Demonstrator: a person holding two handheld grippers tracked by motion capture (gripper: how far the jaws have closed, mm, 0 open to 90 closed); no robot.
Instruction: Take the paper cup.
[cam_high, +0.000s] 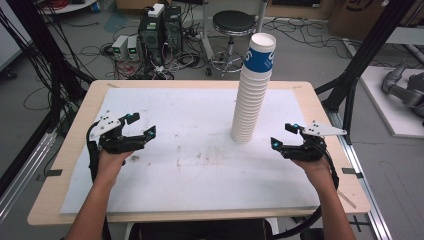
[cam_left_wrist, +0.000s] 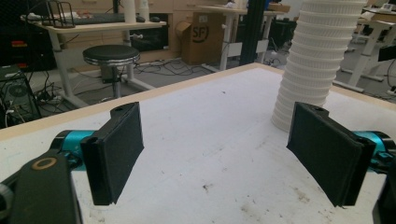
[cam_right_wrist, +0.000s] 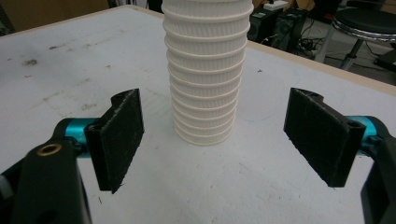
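Black stool beyond table; computer towers (floor, cabled).

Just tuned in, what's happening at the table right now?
A person holds a gripper in each hand over a white board on the table. A tall stack of paper cups stands upright on it, untouched. The right gripper sits close to the stack's base, jaws open and pointed at it. The left gripper waits farther off, also open and holding nothing.

The high view looks forward and down on the desk. Both gripper views sit low and close, sharing the cup stack.
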